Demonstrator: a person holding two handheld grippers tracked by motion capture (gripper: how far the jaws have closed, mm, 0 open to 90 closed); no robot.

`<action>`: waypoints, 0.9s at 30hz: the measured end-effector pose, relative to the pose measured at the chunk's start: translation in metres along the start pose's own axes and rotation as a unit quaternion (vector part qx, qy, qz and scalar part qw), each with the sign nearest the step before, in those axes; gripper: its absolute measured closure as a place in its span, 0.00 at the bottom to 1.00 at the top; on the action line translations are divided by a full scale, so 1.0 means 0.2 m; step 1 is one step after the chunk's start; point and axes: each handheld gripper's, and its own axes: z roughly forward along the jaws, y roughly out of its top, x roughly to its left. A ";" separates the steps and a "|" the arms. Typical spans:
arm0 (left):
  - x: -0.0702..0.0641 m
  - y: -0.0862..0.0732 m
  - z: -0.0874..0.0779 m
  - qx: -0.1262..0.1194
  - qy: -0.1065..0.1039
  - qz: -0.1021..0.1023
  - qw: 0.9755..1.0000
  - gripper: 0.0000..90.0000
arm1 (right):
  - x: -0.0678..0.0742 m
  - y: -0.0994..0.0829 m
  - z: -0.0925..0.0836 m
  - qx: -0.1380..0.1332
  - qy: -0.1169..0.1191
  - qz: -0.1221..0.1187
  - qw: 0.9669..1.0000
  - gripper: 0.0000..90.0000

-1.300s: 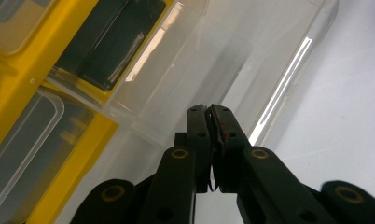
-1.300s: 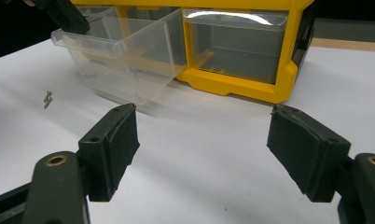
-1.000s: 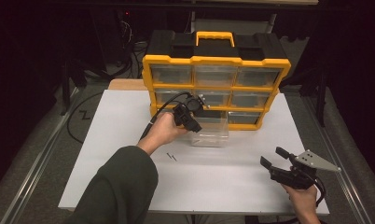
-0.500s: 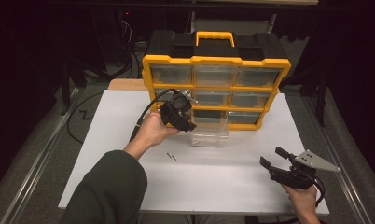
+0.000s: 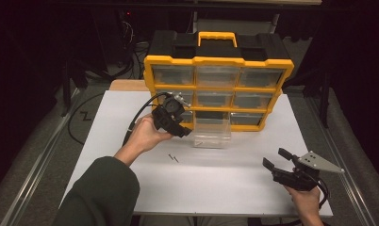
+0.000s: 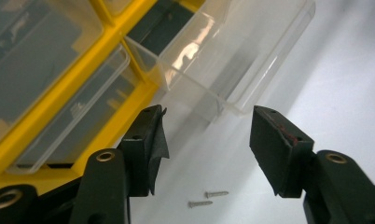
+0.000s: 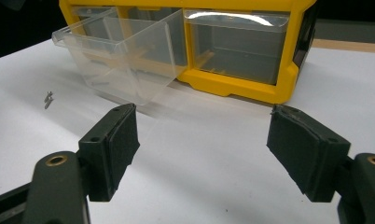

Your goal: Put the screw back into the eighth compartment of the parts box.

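Note:
A yellow-and-black organizer with clear drawers stands at the back of the white table. Its lower middle clear drawer is pulled out onto the table and looks empty. Two small screws lie in front of it. My left gripper hovers just left of that drawer. Its jaws have just been opening and stand apart with nothing between them. In the left gripper view the drawer and screws lie beyond the gripper. My right gripper rests open at the front right, empty, facing the drawer.
Other organizer drawers are pushed in. The table's front edge runs just below the right hand. A black cable trails from the left gripper. Dark floor and metal rails flank the table.
My left gripper has drawn back to the left, away from the pulled-out drawer, and its jaws have spread. The drawer, screws and right gripper have stayed put.

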 end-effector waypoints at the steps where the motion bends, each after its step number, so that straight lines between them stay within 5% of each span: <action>1: 0.00 -0.01 0.00 0.001 0.002 0.001 1.000 0.49 | 0.00 0.00 0.00 0.000 -0.001 0.000 1.000 0.29; 16: 0.01 -0.19 0.07 0.031 0.005 -0.015 0.999 0.47 | 0.00 0.00 0.00 0.001 -0.001 0.001 1.000 0.29; 27: 0.05 -0.31 0.14 0.073 0.014 -0.039 0.996 0.49 | 0.00 0.00 0.00 0.002 -0.003 -0.003 1.000 0.29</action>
